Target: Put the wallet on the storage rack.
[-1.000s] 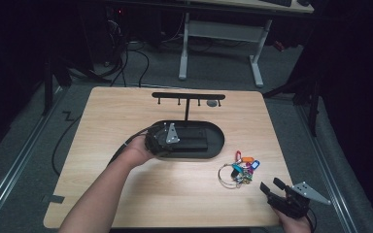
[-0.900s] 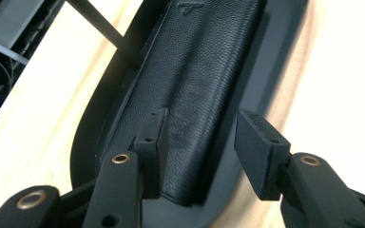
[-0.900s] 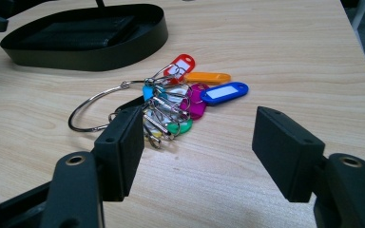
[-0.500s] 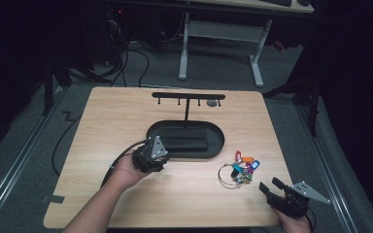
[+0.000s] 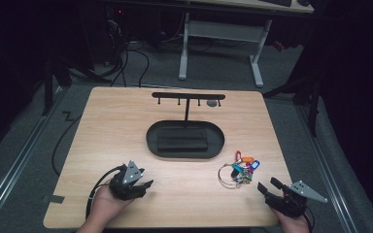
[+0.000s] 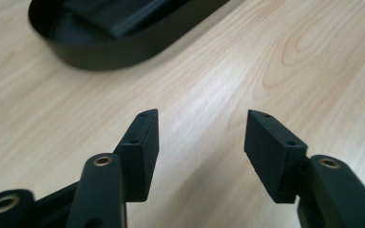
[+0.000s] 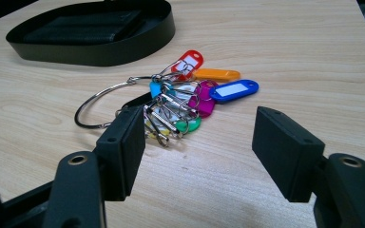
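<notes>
Floor: grey carpet (image 5: 223,80), dim.
Desk behind: white-framed (image 5: 218,36), past the table's far edge.
Cables: black (image 5: 141,56), trailing on the floor at far left.
Light: room dark; wooden table (image 5: 116,121) lit.

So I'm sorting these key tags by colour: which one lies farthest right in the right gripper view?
The blue tag with the white label. It sticks out to the right, past the orange tag and red tag beyond it.

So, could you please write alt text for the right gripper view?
A key ring with coloured tags lies on a wooden table, just ahead of the open right gripper, whose two black jaws hold nothing. A black oval tray sits farther back on the left.
</notes>
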Action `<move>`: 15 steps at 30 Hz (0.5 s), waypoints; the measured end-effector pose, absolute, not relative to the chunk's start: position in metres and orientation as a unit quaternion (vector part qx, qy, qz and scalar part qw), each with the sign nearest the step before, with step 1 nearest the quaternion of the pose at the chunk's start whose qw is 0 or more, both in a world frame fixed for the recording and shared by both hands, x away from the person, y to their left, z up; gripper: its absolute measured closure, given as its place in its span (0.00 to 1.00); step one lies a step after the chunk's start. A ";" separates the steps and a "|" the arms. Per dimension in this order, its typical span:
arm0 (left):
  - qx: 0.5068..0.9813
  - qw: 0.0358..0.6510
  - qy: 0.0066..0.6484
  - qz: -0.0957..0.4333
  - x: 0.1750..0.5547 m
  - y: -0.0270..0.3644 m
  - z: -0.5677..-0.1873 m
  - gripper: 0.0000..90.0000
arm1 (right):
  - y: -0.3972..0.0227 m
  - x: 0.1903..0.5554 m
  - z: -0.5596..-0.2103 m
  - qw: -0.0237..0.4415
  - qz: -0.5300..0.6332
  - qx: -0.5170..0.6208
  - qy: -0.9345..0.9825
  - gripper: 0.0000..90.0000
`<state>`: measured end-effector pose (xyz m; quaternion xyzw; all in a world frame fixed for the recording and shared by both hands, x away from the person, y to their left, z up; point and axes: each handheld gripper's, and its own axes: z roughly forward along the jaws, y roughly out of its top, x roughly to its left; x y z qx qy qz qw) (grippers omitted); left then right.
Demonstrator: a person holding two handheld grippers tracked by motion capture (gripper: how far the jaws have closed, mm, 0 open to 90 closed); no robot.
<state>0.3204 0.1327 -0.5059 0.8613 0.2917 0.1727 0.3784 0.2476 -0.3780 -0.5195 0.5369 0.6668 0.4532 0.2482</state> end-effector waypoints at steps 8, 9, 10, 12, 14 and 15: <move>0.818 0.417 0.349 0.187 0.293 0.170 -0.512 0.40 | -0.374 0.250 -0.521 0.242 0.449 0.535 0.673 0.40; 0.813 0.422 0.354 0.185 0.294 0.172 -0.513 0.40 | -0.374 0.251 -0.521 0.243 0.448 0.534 0.674 0.40; 0.811 0.425 0.358 0.180 0.295 0.174 -0.514 0.39 | -0.373 0.251 -0.521 0.243 0.448 0.534 0.675 0.40; 0.808 0.432 0.364 0.170 0.299 0.175 -0.516 0.37 | -0.372 0.251 -0.521 0.244 0.444 0.536 0.675 0.40; 0.810 0.430 0.359 0.172 0.301 0.174 -0.517 0.36 | -0.370 0.251 -0.521 0.247 0.438 0.535 0.679 0.41; 0.813 0.428 0.354 0.173 0.302 0.172 -0.517 0.35 | -0.369 0.251 -0.520 0.244 0.433 0.535 0.683 0.42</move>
